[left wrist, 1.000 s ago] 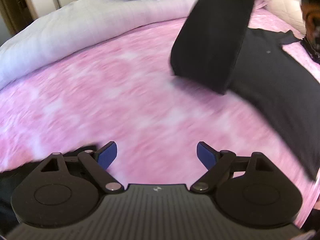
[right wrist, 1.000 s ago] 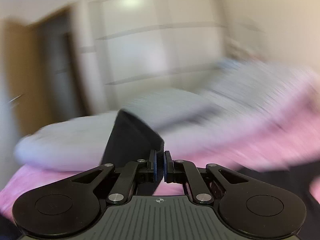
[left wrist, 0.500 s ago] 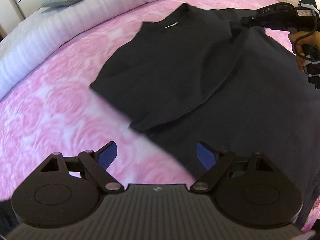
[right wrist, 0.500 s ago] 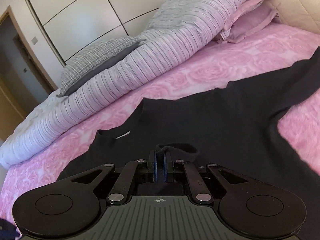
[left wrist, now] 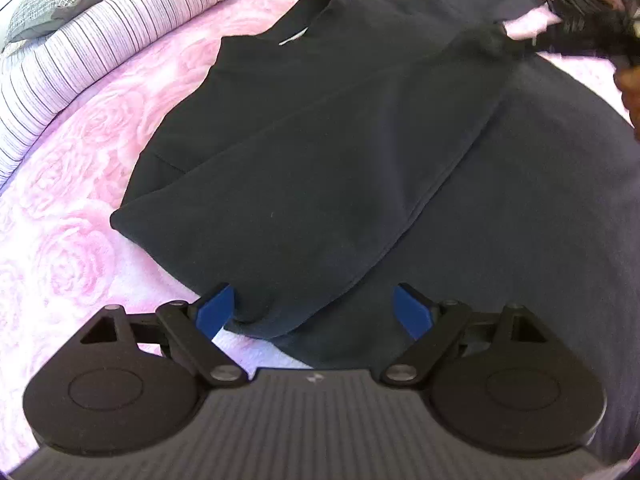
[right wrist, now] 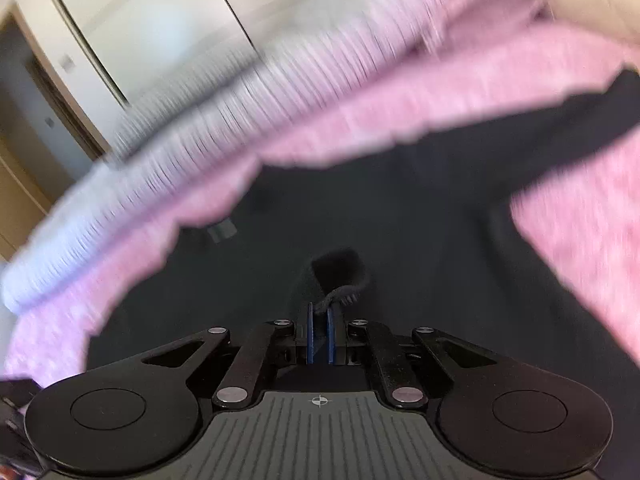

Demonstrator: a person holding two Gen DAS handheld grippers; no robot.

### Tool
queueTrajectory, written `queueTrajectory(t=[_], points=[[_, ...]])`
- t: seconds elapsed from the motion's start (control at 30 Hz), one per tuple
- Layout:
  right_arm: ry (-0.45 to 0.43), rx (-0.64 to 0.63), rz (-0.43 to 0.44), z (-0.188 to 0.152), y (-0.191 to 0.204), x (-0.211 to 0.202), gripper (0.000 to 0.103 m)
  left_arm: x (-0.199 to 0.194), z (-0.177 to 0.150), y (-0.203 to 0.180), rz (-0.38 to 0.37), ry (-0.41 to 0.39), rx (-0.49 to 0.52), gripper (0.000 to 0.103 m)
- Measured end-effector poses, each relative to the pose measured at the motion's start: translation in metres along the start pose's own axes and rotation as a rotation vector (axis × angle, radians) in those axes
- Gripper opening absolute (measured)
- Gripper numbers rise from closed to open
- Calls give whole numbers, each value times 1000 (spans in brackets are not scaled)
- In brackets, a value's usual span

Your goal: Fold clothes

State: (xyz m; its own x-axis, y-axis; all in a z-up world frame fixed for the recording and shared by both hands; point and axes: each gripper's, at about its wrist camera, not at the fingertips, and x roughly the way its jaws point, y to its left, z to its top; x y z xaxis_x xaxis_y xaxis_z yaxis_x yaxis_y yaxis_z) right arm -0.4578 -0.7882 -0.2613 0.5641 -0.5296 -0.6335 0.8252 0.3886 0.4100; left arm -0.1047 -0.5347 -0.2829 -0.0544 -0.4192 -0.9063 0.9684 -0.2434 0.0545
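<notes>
Now — black shirt (left wrist: 320, 152) label unreadable | right gripper (right wrist: 319, 320) pinching its cloth

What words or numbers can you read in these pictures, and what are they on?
No words or numbers can be read here.
White neck tag inside the collar of the black shirt: too small to read.
Left gripper: only a small round mark on its body, no letters.
Right gripper: only a small crosshair mark on its body, no letters.
Pink bedspread: a rose pattern, no writing.
</notes>
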Motion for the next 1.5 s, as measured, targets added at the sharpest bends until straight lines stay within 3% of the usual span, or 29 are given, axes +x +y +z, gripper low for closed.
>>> queueTrajectory(t=[0.07,0.17,0.47,0.77,1.03,1.27,1.4,1.47,1.5], points=[[-29,-55,-6,1,4,-5,5,5,-2,-3,-5,0,13,84],[33,34,-71,-10,-17,11,5,8,-6,-10,-11,-4,48,84],[47,77,-185,-31,-27,4,5,7,-12,-17,-34,-19,60,84],[92,73,-257,-40,-23,1,5,11,-17,-10,-77,6,42,84],[124,109,-276,-42,-27,-1,6,-5,-15,-12,-63,-39,48,84],[125,106,-303,-22,-38,-19,20,-15,3,-39,-80,-76,46,84],[99,113,-289,6,-66,-31,23,-6,32,-72,-101,-88,62,84],[69,108,-286,28,-88,-39,28,1,51,-91,-101,-94,71,84],[51,108,-291,40,-103,-43,35,5,63,-101,-99,-97,69,84]])
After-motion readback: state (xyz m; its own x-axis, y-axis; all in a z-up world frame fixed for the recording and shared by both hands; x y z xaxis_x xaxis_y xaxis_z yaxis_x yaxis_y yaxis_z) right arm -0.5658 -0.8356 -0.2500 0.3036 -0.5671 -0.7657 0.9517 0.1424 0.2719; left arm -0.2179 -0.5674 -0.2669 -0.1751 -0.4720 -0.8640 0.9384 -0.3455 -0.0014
